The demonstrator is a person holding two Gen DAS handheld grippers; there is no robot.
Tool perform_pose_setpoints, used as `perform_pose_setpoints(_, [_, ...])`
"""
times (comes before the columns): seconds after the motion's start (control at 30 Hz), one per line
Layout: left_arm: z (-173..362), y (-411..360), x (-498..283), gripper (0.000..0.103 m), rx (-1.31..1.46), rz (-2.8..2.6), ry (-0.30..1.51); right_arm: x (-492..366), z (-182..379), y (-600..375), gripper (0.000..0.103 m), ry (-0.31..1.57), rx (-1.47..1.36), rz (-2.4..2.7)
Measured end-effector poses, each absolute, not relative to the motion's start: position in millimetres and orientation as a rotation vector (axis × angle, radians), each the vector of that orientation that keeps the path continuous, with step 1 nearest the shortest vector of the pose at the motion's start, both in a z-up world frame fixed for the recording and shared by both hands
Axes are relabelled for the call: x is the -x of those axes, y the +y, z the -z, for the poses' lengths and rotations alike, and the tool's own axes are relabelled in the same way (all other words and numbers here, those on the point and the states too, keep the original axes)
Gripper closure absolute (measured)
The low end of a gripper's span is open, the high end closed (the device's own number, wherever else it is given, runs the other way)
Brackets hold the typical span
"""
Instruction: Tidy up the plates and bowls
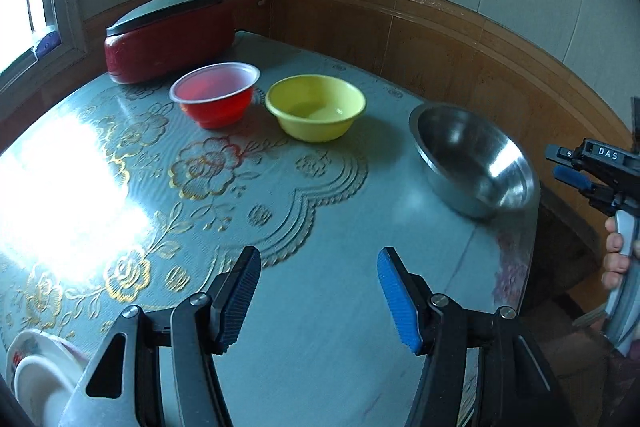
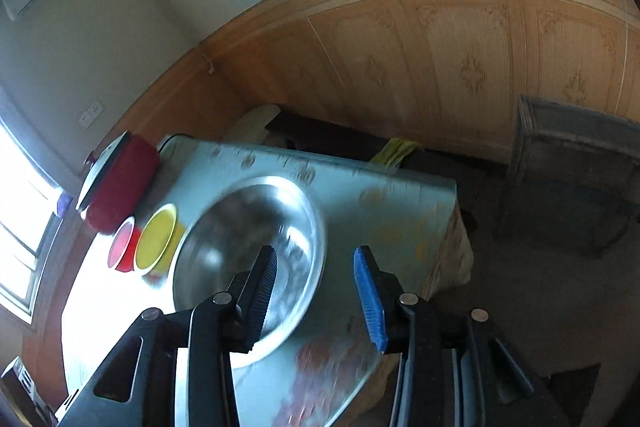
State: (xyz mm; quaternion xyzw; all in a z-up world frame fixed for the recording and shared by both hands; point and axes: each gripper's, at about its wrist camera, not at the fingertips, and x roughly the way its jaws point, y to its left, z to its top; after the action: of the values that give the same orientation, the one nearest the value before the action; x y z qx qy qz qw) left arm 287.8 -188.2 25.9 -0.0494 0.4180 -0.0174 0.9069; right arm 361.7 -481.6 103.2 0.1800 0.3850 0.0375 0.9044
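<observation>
A smooth, glossy cloth with raised gold flower patterns covers the table (image 1: 328, 227). Three round bowls sit in a row across it: a translucent red plastic bowl (image 1: 214, 94) nearest the back corner, a matte yellow plastic bowl (image 1: 316, 107) just beside it, and a polished steel bowl (image 1: 474, 161) close to the right edge. Behind the red one stands a dark red oblong cooker (image 1: 168, 35) under a glass lid. White plates (image 1: 38, 373) lie stacked at the near left corner. The left gripper (image 1: 318, 297) hangs over bare cloth, its ribbed pads well apart and holding nothing. The right gripper (image 2: 316, 297) hovers above the steel bowl's rim, jaws parted, gripping nothing
</observation>
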Motion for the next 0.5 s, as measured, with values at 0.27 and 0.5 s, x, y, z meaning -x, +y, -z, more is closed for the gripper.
perform_pose_setpoints(0.27, [-25.0, -217.0, -349.4, 0.042, 0.217, 0.150, 0.889, -413.4, -90.3, -484.2, 0.063, 0.860, -0.348, -0.133])
perform_pose_setpoints(0.5, [-10.3, -242.4, -389.0, 0.059, 0.217, 0.195, 0.924, -435.5, -65.3, -470.0, 0.078, 0.930, -0.305, -0.207])
